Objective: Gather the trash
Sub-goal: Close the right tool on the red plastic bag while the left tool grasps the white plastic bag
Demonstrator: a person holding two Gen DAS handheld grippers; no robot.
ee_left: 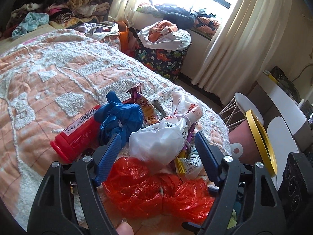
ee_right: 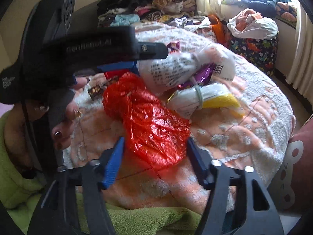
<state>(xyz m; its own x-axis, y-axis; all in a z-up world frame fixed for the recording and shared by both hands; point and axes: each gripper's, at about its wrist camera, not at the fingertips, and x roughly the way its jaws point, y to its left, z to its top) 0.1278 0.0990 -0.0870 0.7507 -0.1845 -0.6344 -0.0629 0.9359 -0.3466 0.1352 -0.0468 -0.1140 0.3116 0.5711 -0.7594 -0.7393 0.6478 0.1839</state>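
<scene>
Both tongs are spread wide and empty. The crumpled red plastic bag (ee_right: 150, 121) lies on the peach-and-white tufted bedspread (ee_right: 244, 117), at 12 o'clock between the right gripper (ee_right: 155, 139) fingers. The left gripper (ee_left: 158, 137) straddles the white knotted plastic bag (ee_left: 158, 139). Lower each gripper well into its bag's bulk before closing; thin film slips.

Black-framed left gripper (ee_left: 158, 139) with ribbed blue fingers (ee_left: 109, 152), silver screws; dark-polished nails, fuzzy green sleeve (ee_right: 17, 176).
</scene>
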